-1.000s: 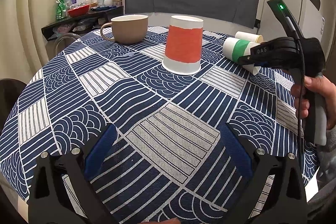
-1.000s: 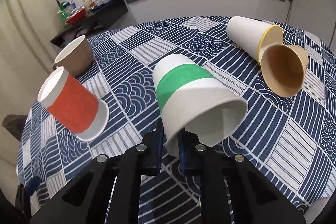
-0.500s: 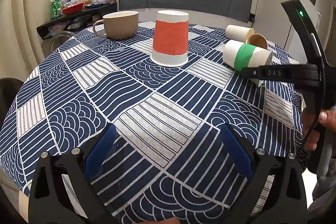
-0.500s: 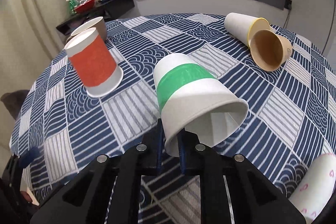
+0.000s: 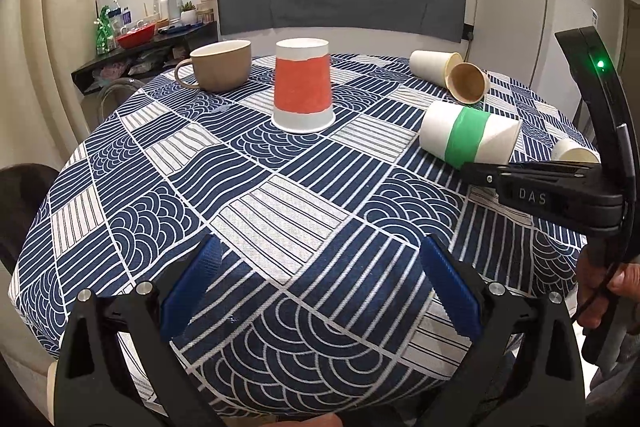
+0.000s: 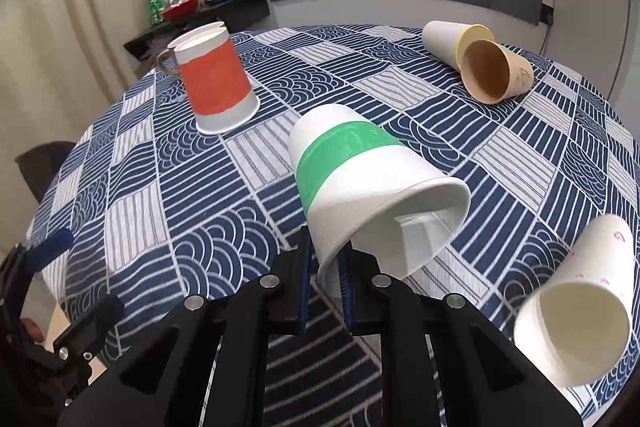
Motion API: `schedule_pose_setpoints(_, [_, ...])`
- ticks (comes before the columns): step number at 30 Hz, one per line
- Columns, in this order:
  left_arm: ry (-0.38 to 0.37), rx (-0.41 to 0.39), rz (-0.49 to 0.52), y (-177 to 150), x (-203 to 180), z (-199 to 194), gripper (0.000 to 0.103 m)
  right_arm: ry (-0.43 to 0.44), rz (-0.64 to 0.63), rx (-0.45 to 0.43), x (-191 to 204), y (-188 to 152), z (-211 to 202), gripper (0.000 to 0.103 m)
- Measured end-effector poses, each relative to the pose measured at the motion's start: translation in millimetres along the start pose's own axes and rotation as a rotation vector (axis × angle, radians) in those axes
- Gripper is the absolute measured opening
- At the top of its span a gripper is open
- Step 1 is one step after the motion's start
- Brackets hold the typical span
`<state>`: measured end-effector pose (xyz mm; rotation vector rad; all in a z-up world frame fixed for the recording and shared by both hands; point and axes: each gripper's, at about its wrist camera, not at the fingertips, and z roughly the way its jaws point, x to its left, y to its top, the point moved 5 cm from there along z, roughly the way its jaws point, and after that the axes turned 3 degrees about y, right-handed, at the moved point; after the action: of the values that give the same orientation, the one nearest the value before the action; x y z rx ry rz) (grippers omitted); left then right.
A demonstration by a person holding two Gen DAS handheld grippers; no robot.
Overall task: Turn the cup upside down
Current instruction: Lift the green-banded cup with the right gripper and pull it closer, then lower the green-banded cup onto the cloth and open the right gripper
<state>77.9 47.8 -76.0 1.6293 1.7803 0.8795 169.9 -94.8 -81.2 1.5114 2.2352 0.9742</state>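
My right gripper (image 6: 325, 259) is shut on the rim of a white paper cup with a green band (image 6: 352, 171). It holds the cup on its side above the table, mouth toward the camera. In the left wrist view the same cup (image 5: 468, 141) hangs at the right, pinched by the right gripper (image 5: 476, 171). My left gripper (image 5: 316, 267) is open and empty over the near part of the table. A red-banded paper cup (image 5: 303, 91) stands upside down at mid table (image 6: 218, 87).
A round table with a blue and white patterned cloth (image 5: 256, 203). A beige mug (image 5: 220, 69) stands at the back left. A white cup (image 5: 434, 65) and a brown cup (image 5: 468, 83) lie at the back right. A pink-marked white cup (image 6: 580, 319) lies near the right edge.
My right gripper has drawn back and lowered with the green-banded cup, turning toward level. My left gripper has pulled back toward the table's near edge, still open.
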Motion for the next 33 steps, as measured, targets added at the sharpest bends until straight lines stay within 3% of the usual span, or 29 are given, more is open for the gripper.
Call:
schedule_pose_setpoints(8, [-0.009,0.010,0.014,1,-9,-1,0.097,-0.012,-0.008,0.009,-3,-6,-2,0.019])
schedule_pose_setpoints(10, [-0.009,0.014,0.009,1,-9,-1,0.097,-0.025,-0.010,0.011,-3,-5,-2,0.041])
schedule_pose_setpoints(12, [-0.009,0.022,0.006,1,-9,0,0.097,-0.040,-0.017,0.002,-3,-4,-4,0.055])
schedule_pose_setpoints(14, [-0.011,0.027,0.005,2,-9,1,0.097,-0.048,-0.022,-0.003,-3,-4,-8,0.062])
schedule_pose_setpoints(16, [-0.023,0.039,0.000,3,-10,4,0.097,-0.051,-0.019,0.004,-4,-5,-10,0.077])
schedule_pose_setpoints(18, [-0.035,0.048,-0.003,6,-11,5,0.097,-0.056,-0.018,-0.002,-5,-7,-15,0.085])
schedule_pose_setpoints(25, [-0.103,0.057,-0.018,25,-18,2,0.097,-0.068,0.017,-0.011,-26,-16,-42,0.091])
schedule_pose_setpoints(33, [-0.180,0.182,-0.115,66,-34,19,0.097,-0.108,0.003,-0.101,-53,-20,-89,0.094])
